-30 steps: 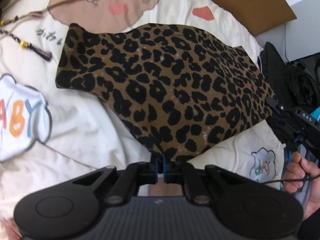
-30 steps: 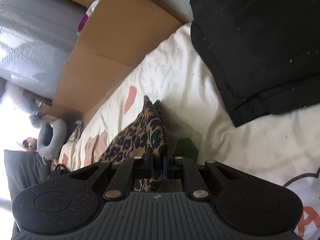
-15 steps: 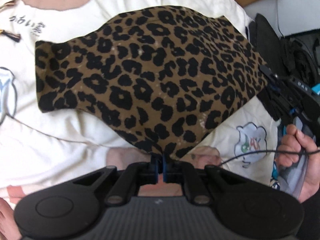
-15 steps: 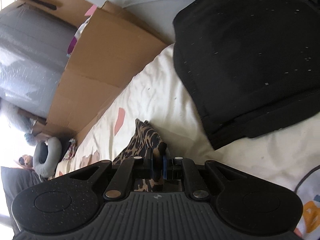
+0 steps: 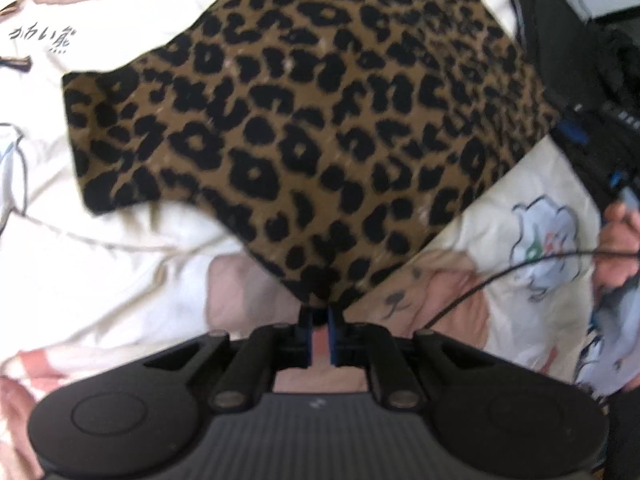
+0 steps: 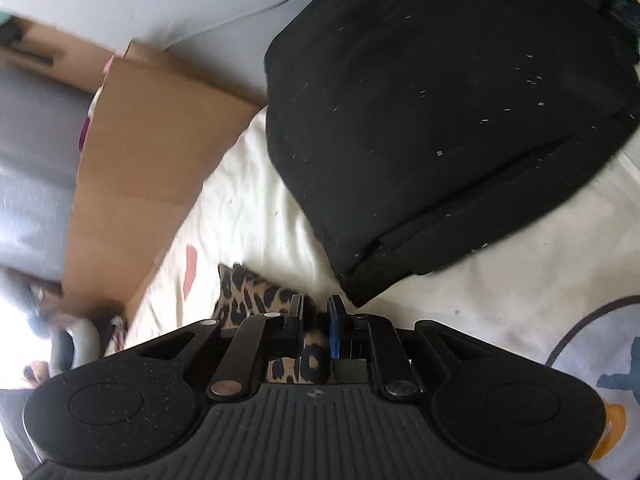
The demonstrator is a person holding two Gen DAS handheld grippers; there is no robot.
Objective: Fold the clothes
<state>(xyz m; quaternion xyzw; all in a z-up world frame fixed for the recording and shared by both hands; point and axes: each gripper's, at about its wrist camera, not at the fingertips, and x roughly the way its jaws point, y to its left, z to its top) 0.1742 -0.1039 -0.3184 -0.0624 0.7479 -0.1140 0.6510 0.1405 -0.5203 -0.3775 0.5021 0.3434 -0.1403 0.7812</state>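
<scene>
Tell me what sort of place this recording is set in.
Probably a bedroom at home: the leopard-print garment lies on a cartoon-printed white bedsheet, with a folded black garment and a cardboard box beside the bed.

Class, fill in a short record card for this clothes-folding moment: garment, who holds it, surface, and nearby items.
garment: leopard-print garment, spread out and lifted between two corners
left tongs: shut on the garment's near corner
right tongs: pinching another leopard-print corner, fabric bunched between the fingers
surface: cream bedsheet with cartoon bear prints
nearby: folded black garment lying on the sheet; brown cardboard box beside the bed
</scene>
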